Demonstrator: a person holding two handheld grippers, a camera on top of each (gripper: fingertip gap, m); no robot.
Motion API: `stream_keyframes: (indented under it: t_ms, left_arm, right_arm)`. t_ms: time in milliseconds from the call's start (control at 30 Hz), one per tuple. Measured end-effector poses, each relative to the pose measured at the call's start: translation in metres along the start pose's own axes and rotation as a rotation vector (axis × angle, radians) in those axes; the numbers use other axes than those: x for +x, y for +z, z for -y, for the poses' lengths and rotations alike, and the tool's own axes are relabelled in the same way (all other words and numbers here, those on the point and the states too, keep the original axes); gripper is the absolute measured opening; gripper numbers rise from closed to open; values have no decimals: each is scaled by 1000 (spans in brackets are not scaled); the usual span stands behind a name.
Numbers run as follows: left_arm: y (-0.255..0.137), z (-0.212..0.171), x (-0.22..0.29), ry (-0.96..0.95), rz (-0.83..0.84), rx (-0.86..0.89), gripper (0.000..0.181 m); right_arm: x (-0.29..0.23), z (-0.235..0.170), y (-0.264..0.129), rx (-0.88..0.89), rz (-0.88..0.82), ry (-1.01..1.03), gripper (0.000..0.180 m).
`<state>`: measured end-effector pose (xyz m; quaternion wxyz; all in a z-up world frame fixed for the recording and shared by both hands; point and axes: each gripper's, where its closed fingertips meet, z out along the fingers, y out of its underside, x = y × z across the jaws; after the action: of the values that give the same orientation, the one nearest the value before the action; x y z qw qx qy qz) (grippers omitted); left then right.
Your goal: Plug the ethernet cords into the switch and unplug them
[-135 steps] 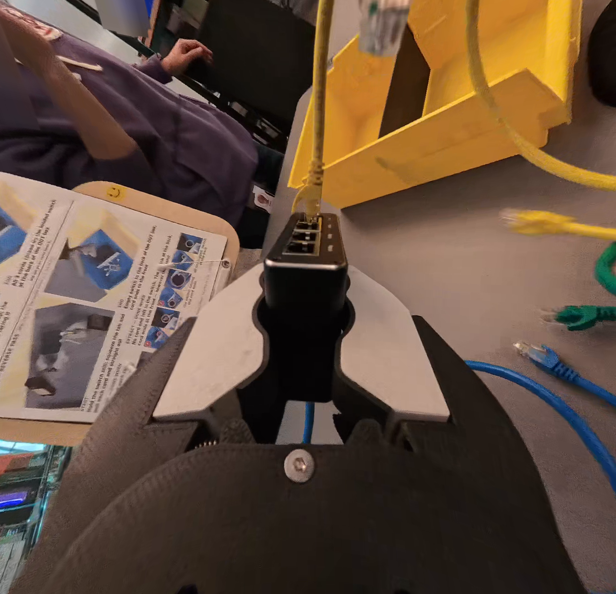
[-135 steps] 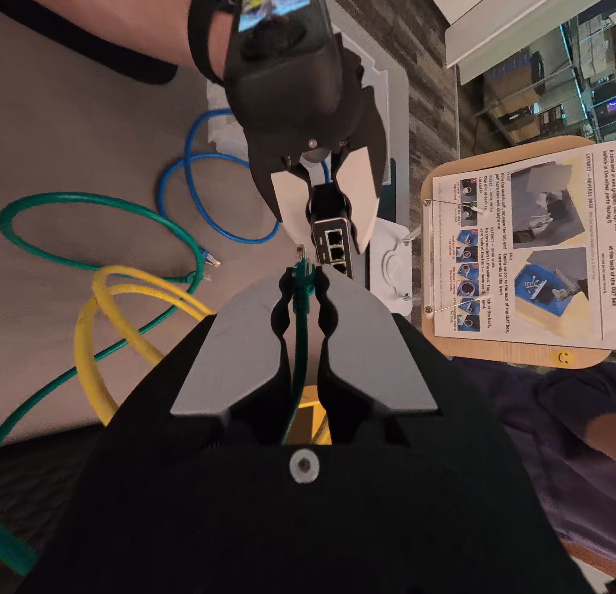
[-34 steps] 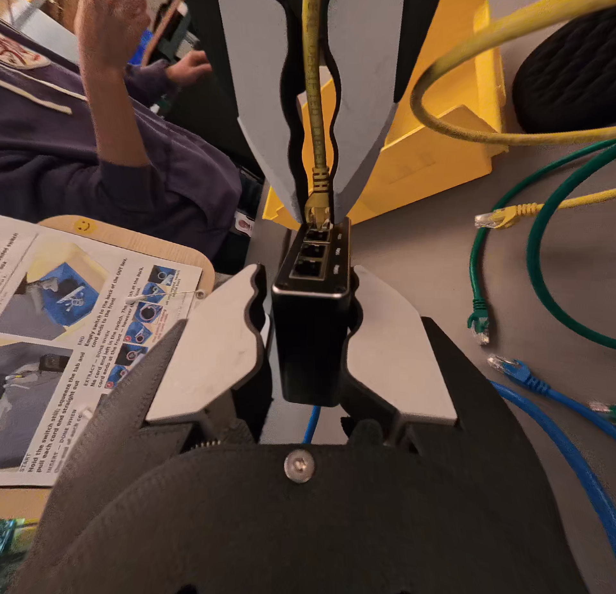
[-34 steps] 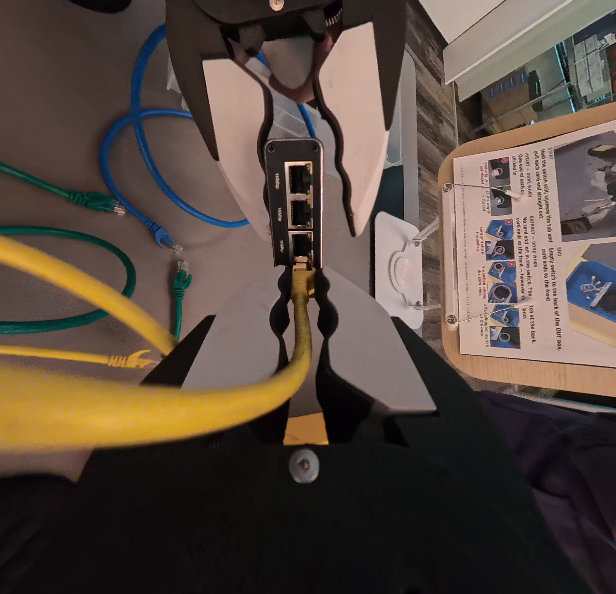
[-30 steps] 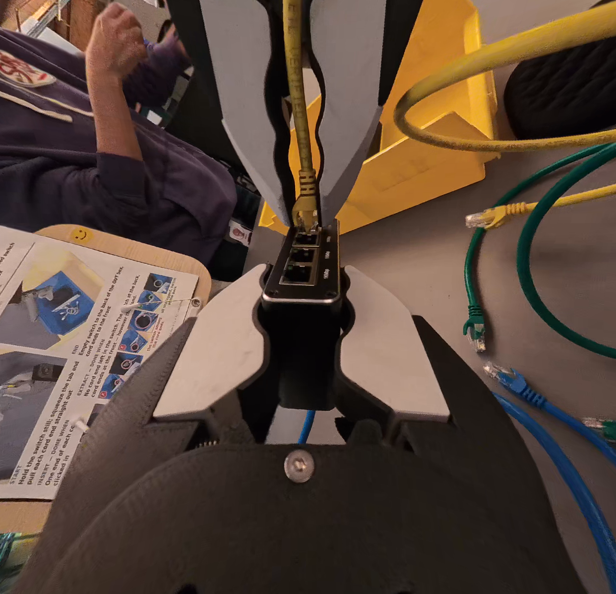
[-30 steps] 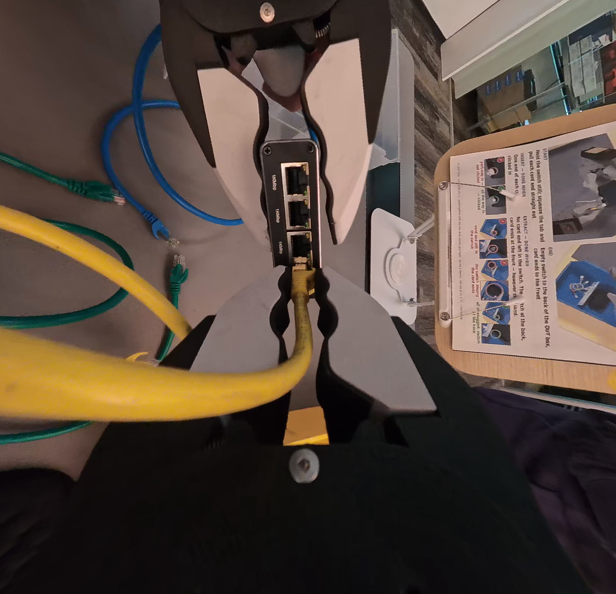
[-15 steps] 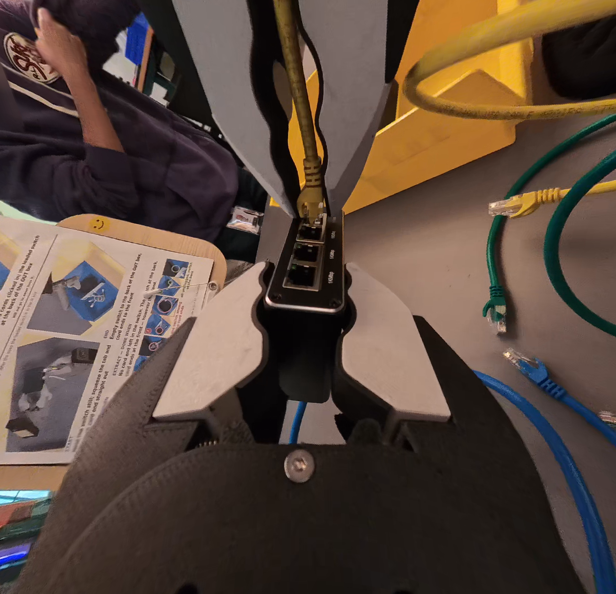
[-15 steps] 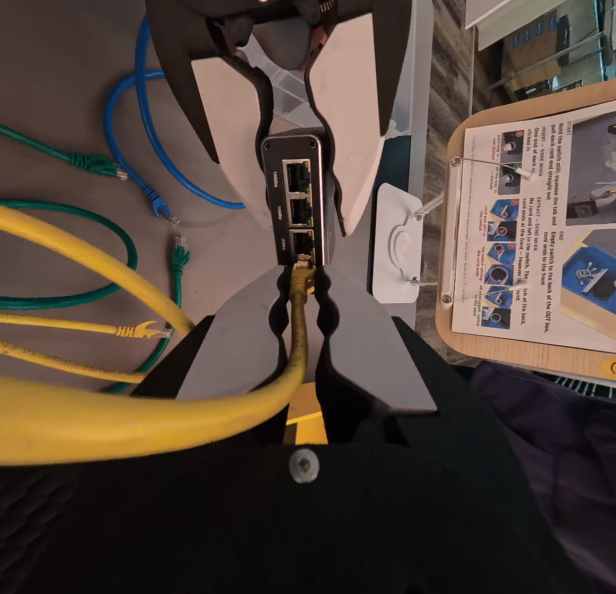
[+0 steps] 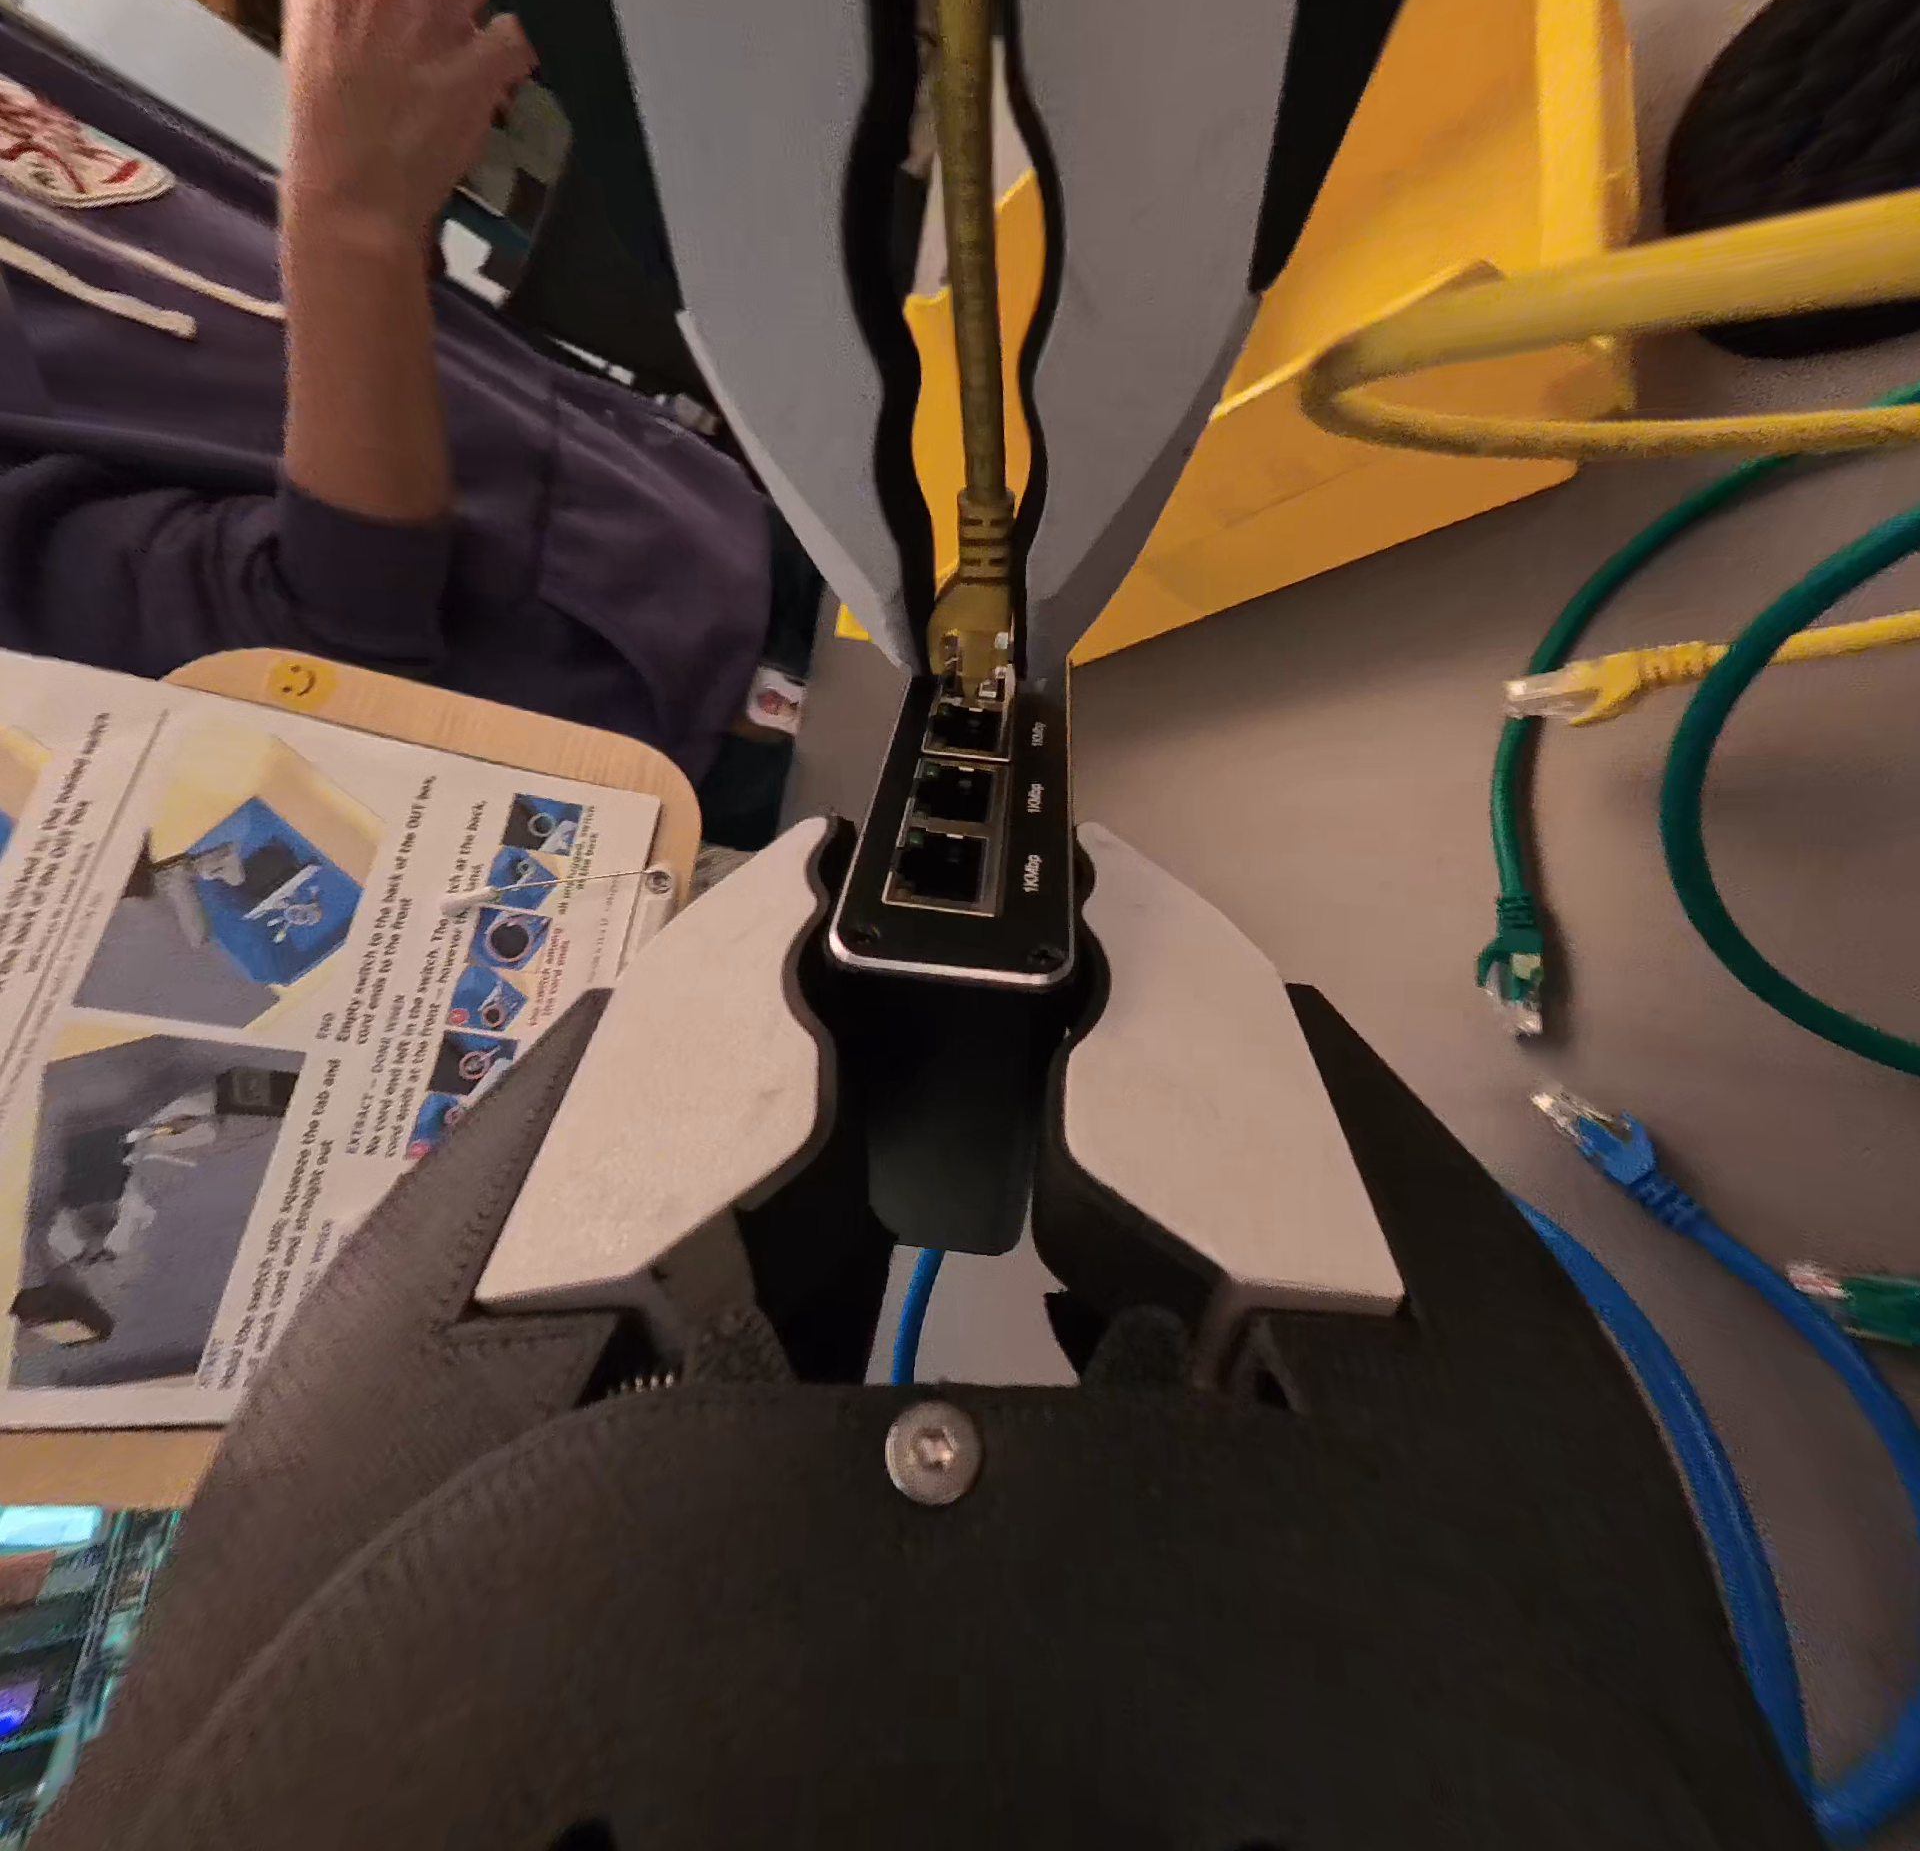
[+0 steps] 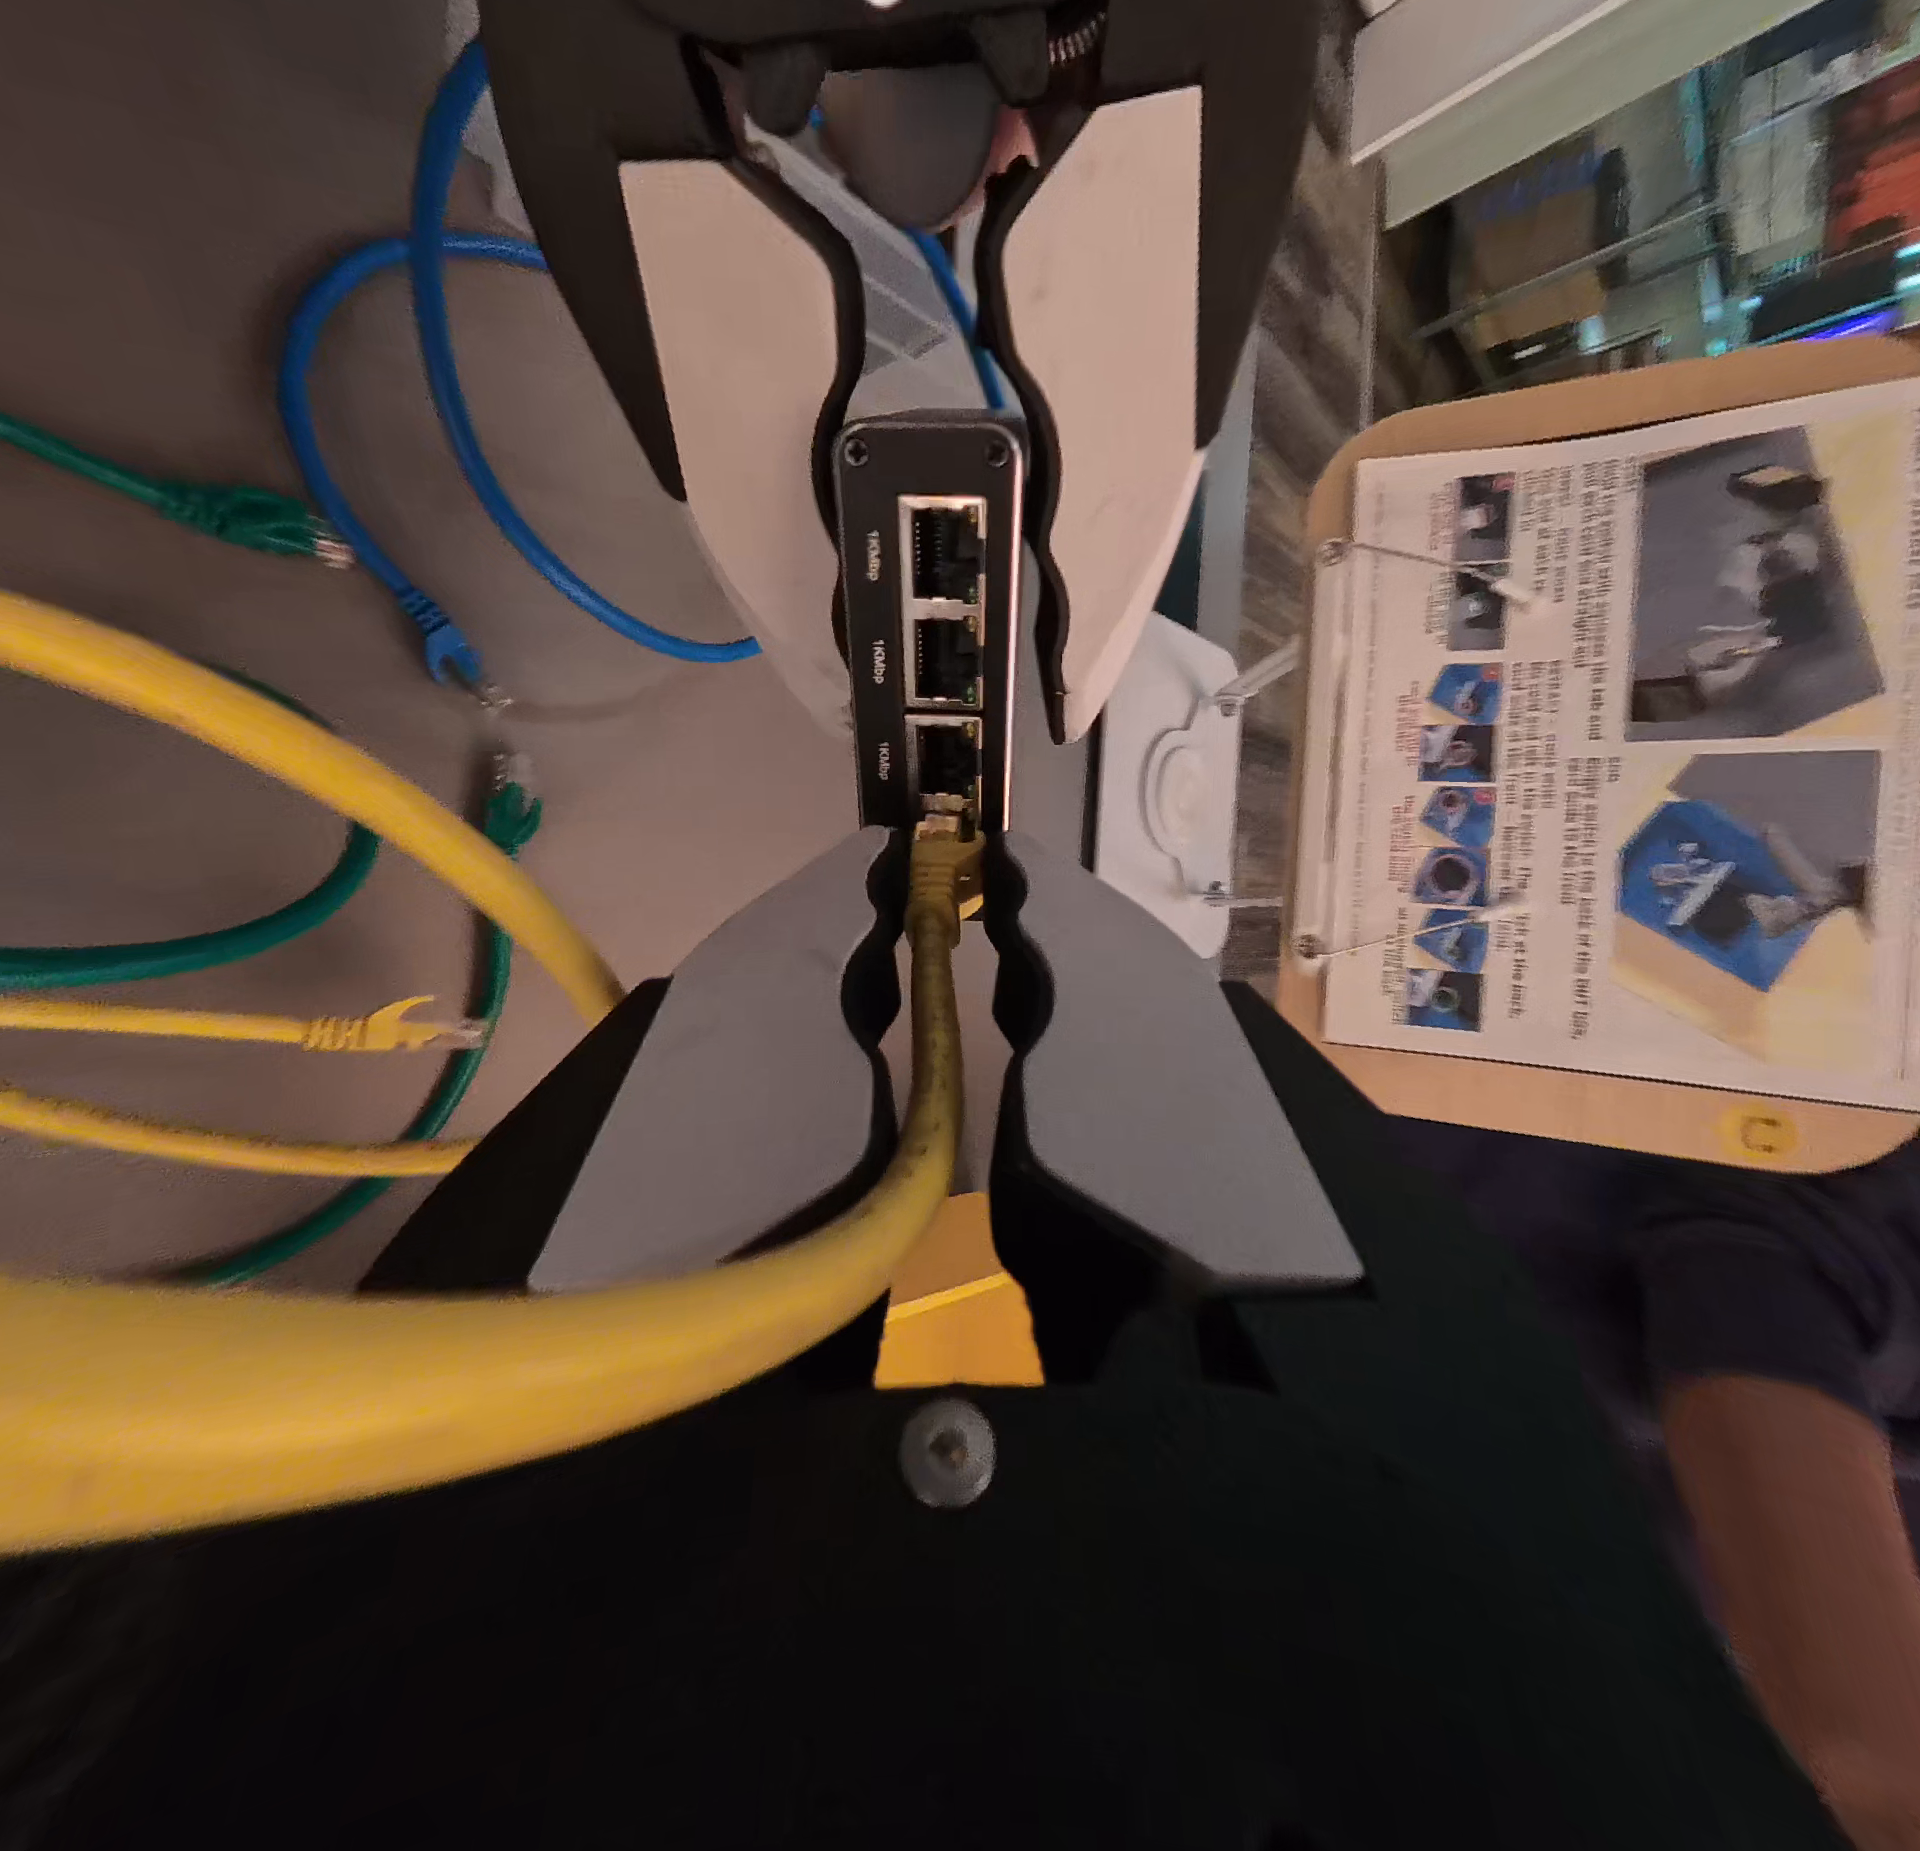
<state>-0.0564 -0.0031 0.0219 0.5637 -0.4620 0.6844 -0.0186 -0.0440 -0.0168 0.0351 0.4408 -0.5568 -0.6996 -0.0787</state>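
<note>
Left wrist view shows your left gripper point(image 9: 951, 928) with its fingers clamped on the small black three-port switch point(image 9: 956, 866), held above the grey surface point(image 9: 1299, 814). Your right gripper point(image 10: 940, 845) pinches the yellow ethernet cord point(image 10: 935, 970) just behind its plug, which sits at the switch's end port, the other two ports empty.

Each gripper is built from a broad black body of ribbed, printed-looking plastic. A single silver screw is set at the centre of the left gripper point(image 9: 951, 928) body, and a matching one on the right gripper point(image 10: 940, 845). Flat pale grey fingers point(image 9: 686, 1095) with wavy black inner edges are mounted on both. A small coil spring is seen beside the fingers' base.
</note>
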Motion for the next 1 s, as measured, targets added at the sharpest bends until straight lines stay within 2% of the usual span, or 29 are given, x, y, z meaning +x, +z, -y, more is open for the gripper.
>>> stream_keyframes:
  t_ms: [67,600,800,1000]
  left_arm:
    - [-1,1,-4,0,30,4,38]
    - [-7,3,-15,-62,60,14,38]
    - [-3,-3,-13,18,84,-32,38]
    - [0,-10,-9,58,71,-46,38]
  right_arm:
    - [6,4,-3,22,-70,-48,13]
    - [20,11,-7,28,-217,-59,13]
    - [13,3,0,-38,-117,-73,14]
    - [6,-1,7,-62,59,10,15]
